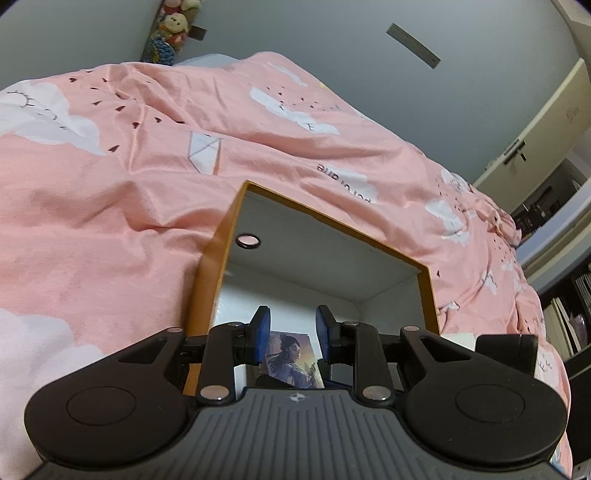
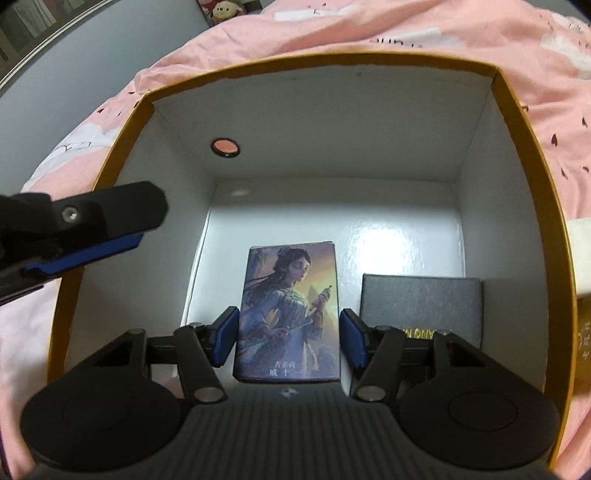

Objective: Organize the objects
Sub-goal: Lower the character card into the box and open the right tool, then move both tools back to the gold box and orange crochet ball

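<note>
1. The right gripper (image 2: 288, 334) is reaching down into the open cardboard box (image 2: 532, 155), which is sitting on the pink bedspread (image 2: 461, 33). An illustrated card pack (image 2: 290, 314) is lying between its blue pads (image 2: 227, 334).
2. Key relation: the pack's long axis is running straight away from the gripper, in line with the fingers. Its two long edges are facing the pads, one on each side.
3. The pads are standing just beside those edges. On the right a thin gap is showing; on the left, contact cannot be told. The jaws are reading as released, not clamped.
4. The pack appears to be lying flat on the white box floor, near the front wall. It is showing a painted figure in blue and gold with small printed characters at the near end.
5. A dark textured box (image 2: 421, 306) is sitting just to the right of the pack.
6. The left gripper (image 1: 291, 332) is hovering at the box's left rim with nothing visibly between its narrowly parted fingers. The right one is nearer the pack.
7. A round grommet hole (image 2: 225, 147) is showing in the left wall.
</note>
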Tool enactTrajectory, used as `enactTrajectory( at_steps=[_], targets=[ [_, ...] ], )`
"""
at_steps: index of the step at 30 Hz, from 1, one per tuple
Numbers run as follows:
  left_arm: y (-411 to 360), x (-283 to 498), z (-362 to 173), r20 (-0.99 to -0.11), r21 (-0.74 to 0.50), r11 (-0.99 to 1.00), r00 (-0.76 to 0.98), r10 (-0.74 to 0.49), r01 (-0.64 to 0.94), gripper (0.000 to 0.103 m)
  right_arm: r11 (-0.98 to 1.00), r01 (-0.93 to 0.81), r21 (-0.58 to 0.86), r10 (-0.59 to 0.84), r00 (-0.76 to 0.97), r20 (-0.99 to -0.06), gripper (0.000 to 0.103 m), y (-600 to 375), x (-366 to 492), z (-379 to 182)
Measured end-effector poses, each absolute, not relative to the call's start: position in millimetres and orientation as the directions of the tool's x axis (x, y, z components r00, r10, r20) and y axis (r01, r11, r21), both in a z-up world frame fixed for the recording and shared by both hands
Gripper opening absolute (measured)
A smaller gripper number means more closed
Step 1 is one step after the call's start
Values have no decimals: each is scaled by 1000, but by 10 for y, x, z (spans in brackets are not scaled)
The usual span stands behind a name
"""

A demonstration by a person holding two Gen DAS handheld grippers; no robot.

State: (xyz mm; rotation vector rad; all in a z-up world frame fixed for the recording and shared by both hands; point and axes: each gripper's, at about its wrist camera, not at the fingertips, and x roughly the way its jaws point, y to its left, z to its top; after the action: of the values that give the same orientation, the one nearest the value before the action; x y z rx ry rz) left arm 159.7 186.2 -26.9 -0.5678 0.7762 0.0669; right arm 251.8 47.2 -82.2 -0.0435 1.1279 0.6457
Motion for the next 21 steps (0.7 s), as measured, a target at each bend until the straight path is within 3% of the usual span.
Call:
enactTrajectory(
  at_steps=[8,13,21],
  targets=[
    [1677,1702,-307,-720,-408,880,679,-146,-243,29,795,-531,295,488,270,-830,60,276,2452,-617],
    [1520,1832,-371,-764,-351,911,629,-146,-214,29,776,-586,233,491,330,-806,44,23,2296,-392],
    [1376,2052,-694,-869,-239,925,490,-68,-295,32,785,-612,100,492,517,-700,46,-358,2132,-44]
  ],
)
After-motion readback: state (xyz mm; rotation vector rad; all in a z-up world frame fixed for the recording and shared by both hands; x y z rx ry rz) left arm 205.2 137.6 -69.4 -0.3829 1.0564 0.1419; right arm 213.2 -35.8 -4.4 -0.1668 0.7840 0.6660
